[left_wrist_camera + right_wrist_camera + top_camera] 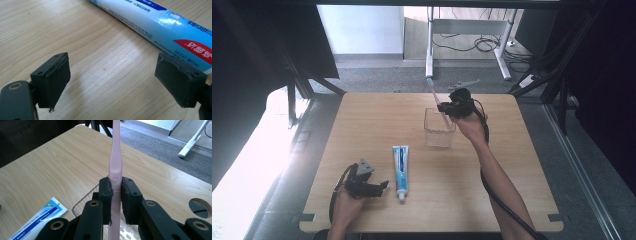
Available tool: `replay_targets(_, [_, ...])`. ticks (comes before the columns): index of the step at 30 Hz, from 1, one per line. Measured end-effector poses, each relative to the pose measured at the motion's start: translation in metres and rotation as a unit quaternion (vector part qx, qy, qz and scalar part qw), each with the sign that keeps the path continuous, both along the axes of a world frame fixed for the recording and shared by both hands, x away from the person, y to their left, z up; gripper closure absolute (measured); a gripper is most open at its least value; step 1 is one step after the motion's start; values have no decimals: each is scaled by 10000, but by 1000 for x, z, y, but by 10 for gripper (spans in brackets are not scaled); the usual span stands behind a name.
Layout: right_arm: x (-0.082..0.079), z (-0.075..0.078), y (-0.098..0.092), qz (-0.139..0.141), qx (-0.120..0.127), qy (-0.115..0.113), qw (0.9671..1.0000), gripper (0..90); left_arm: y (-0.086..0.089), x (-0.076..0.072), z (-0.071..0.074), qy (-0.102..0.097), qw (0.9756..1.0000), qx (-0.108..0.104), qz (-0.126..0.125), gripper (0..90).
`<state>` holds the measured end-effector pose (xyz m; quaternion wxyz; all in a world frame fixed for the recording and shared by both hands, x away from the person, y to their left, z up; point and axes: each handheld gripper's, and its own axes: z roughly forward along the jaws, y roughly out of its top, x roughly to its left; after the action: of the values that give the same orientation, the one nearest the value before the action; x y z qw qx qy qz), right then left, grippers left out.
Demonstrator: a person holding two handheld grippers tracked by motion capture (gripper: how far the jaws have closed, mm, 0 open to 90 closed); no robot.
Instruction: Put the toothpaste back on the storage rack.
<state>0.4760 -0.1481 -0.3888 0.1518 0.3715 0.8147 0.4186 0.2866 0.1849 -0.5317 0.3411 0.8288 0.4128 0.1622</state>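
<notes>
We have the slim pink plastic toothbrush pinched between the pads of the right gripper, which clamps it on the ribbed part of the handle. In the high view that right gripper hangs above the far right corner of the clear square plastic cup, and the toothbrush runs steeply from its grip: its bristle end sticks up and away toward the far table edge, its lower end drops into the cup's mouth. So the brush's long axis is close to upright, leaning a little off vertical, and the cup sits straight below the tool, not beside it; we judge that whatever comes next turns on keeping the handle inside the rim. The left gripper rests low on the light wooden table near us, its jaws spread wide and empty, with the blue-and-white toothpaste tube just to its right. That tube lies flat, its long axis running away from us, cap end nearest, so the left hand is plainly the nearer one to it. In the left gripper view the tube crosses just beyond the right pad.
</notes>
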Motion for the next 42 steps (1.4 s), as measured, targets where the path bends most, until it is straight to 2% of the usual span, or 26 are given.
replay_targets(17, [8, -26, -3, -54, -233, 124, 9996, 794, 0, 0, 0, 24, 10000, 15, -11, 132])
replay_targets(32, [9, -44, 7, -41, -567, 285, 9980, 793, -1, 0, 0, 50, 10000, 9, -24, 132])
replay_targets(42, [9, -53, 12, 19, -763, 313, 9966, 794, -1, 0, -1, 60, 10000, 14, -31, 132])
